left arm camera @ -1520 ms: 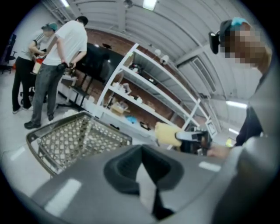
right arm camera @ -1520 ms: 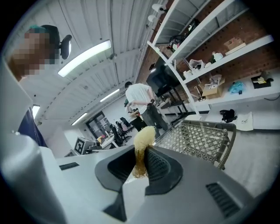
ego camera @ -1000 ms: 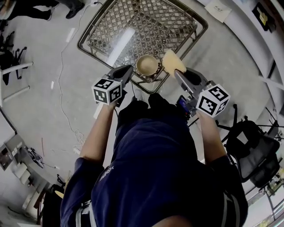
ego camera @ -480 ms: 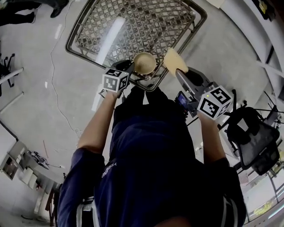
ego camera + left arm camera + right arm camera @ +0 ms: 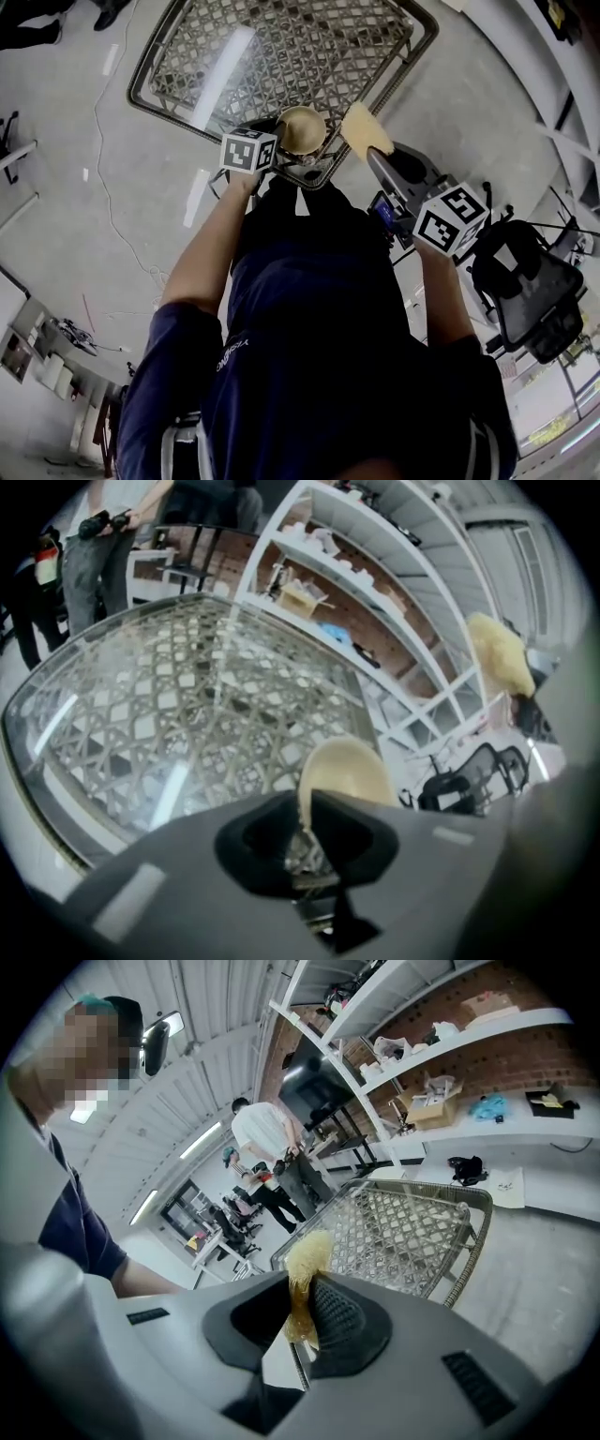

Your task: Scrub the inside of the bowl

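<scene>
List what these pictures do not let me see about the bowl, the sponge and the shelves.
1. The bowl: in the head view it is too small to tell if its inside is dirty. In the left gripper view, the left gripper covers its lower part.
2. The sponge: in the right gripper view, its lower part is hidden inside the right gripper.
3. The shelf items: in the left gripper view they are too blurred to name.

Glass-topped lattice table (image 5: pixel 281 56), black office chair (image 5: pixel 525 291), white shelving (image 5: pixel 375 583), person standing beyond (image 5: pixel 258 1138)
</scene>
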A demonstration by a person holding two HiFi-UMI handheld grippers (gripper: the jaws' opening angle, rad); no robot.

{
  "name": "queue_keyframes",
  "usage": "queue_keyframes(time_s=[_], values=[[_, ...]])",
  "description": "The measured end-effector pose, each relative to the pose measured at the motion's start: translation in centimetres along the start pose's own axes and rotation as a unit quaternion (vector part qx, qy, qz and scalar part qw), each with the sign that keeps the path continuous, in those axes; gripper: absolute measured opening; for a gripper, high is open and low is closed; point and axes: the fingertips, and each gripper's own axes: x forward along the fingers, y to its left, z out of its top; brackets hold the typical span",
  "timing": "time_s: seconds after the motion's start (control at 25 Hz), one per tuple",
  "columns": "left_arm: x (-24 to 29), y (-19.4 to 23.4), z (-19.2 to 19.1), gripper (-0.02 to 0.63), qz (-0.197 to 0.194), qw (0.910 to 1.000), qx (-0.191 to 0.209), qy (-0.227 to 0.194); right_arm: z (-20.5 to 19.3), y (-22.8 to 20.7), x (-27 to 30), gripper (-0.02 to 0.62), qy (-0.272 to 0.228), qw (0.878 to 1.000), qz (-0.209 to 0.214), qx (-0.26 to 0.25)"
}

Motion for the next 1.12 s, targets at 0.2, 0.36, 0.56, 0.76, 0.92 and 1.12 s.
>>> queue_keyframes(time_s=[0.2, 0.36, 0.56, 0.76, 0.92, 1.12], values=[[0.2, -0.3, 0.5, 0.015, 0.011, 0.9998, 0.014, 0.008, 0.3, -0.1, 0.0, 0.054, 0.005, 1.0, -0.003, -0.008], [-1.6, -2.0, 2.6, 0.014, -0.001, 0.9994, 0.032, -0.013, 0.6, 0.7, 0.6, 0.054, 0.015, 0.999, 0.005, -0.05], [-6.1, -4.3, 7.2, 0.014, 0.002, 0.9962, 0.07, -0.052, 0.2, 3.6, 3.4, 0.054, 0.072, 0.982, 0.022, -0.17], [-10.8, -6.1, 11.6, 0.013, 0.021, 0.9915, 0.079, -0.101, -1.1, 3.7, 5.9, 0.054, 0.145, 0.961, -0.031, -0.234], [-13.5, -7.3, 13.4, 0.014, 0.044, 0.9855, 0.107, -0.124, 0.2, 3.8, 7.0, 0.054, 0.148, 0.958, -0.07, -0.237], [-14.9, -9.5, 14.1, 0.014, 0.06, 0.9757, 0.163, -0.134, 1.3, 4.6, 7.3, 0.054, 0.148, 0.943, -0.103, -0.281]])
